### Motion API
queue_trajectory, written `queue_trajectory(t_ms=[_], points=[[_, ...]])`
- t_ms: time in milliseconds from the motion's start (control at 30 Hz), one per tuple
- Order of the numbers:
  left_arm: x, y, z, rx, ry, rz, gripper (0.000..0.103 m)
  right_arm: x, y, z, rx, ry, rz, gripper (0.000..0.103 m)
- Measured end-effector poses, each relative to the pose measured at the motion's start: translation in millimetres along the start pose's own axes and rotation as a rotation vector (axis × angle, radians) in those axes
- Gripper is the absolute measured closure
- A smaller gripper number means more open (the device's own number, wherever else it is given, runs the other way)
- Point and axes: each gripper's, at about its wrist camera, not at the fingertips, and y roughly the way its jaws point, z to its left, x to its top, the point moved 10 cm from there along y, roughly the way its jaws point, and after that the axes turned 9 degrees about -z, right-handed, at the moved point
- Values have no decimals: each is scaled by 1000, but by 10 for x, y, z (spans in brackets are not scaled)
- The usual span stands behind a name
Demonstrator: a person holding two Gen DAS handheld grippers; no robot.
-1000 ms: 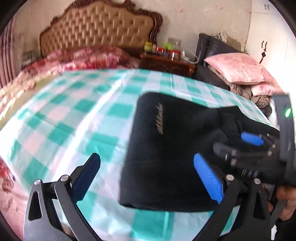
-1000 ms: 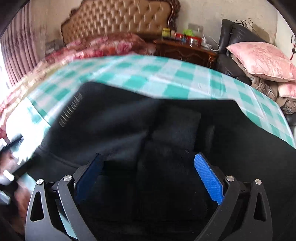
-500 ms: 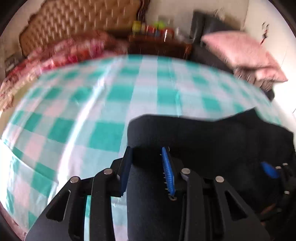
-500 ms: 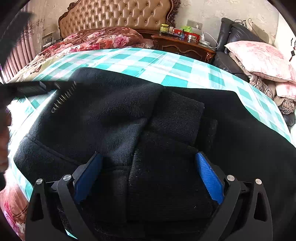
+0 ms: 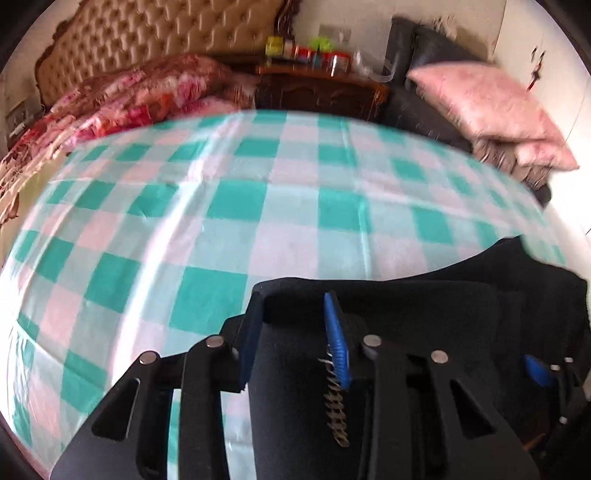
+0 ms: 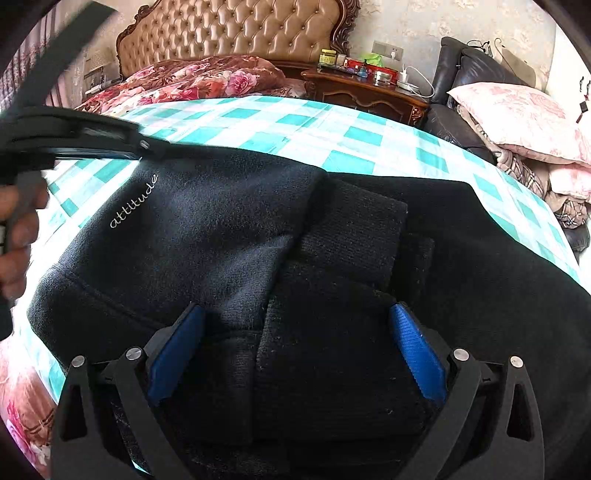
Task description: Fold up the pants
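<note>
On the green-and-white checked bedsheet the black pants lie as a compact, layered bundle, filling the lower half of the right wrist view from about 9 o'clock round to 3 o'clock, with the ribbed cuffs stacked over the body cloth near the centre and the small stitched word showing at 10 o'clock. By the look of those overlapping layers, most of the folding appears done, and what seems left is one closing fold or a tidy-up of the edges. In the left wrist view, the left gripper has its blue fingers drawn close together, pinching a fold of the pants' edge at roughly 6 o'clock, with bare sheet stretching away toward 12 o'clock. Over the cuff end, the right gripper sits spread wide, its pads on either side of the bundle at 7 and 5 o'clock, clamping nothing. Far off at 12 o'clock stand the tufted headboard and a wooden nightstand, with a pink pillow at 2 o'clock.
</note>
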Motion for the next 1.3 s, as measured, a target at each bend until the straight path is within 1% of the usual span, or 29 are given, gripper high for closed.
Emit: queue_trajectory(t_ms=[33,100,133,200,267,333,433,500,567,600,667,700,767,833,900,933,967,1000,1100,1167,1233,1300], points=[[-1,64,11,9,15,7,63,-1,-1,1,0,-1,0,6],[20,100,23,14,19,17,61,1,-2,3,0,0,0,6],[35,87,31,13,10,18,62,1,-1,4,0,-1,0,6],[82,19,4,14,11,-10,66,-2,-5,5,0,0,-1,6],[130,-59,-123,0,55,-48,67,2,-5,5,-1,0,-1,6],[110,-26,-193,-6,76,-42,67,-1,-5,3,0,0,-1,6],[56,99,-174,31,114,-20,64,-2,-7,9,1,-2,0,6],[69,83,-141,27,97,-20,64,-1,-8,11,1,-2,-1,6],[81,-88,-88,27,48,-40,65,-2,-9,14,2,-1,0,6],[62,-237,-99,7,36,-68,65,-2,-9,15,2,-1,-1,6],[-18,-453,-118,7,39,-106,65,-3,-10,15,1,-1,-1,6],[-126,-609,-116,13,42,-127,65,-4,-11,15,1,-1,-1,6],[-318,-777,-79,23,22,-136,65,-4,-11,13,2,-2,-1,6],[-598,-859,-28,28,0,-115,65,-4,-10,12,1,-1,-1,6],[-861,-758,10,44,9,-65,65,-4,-11,11,0,-1,-1,6],[-974,-679,32,36,-14,-66,65,-3,-12,13,-2,-1,-1,6],[-976,-684,43,32,-40,-92,65,2,-14,14,-3,-2,0,6],[-971,-690,37,43,-42,-97,65,9,-17,14,-5,-2,2,6],[-964,-682,-9,82,4,-110,65,96,-84,-23,-17,27,5,7],[-980,-685,5,70,-11,-119,65,253,-199,-66,-26,33,-51,7],[-995,-688,23,56,-26,-127,65,420,-274,-177,-55,52,-100,7],[-1002,-694,23,63,-14,-132,65,544,-241,-364,-76,111,-105,8]])
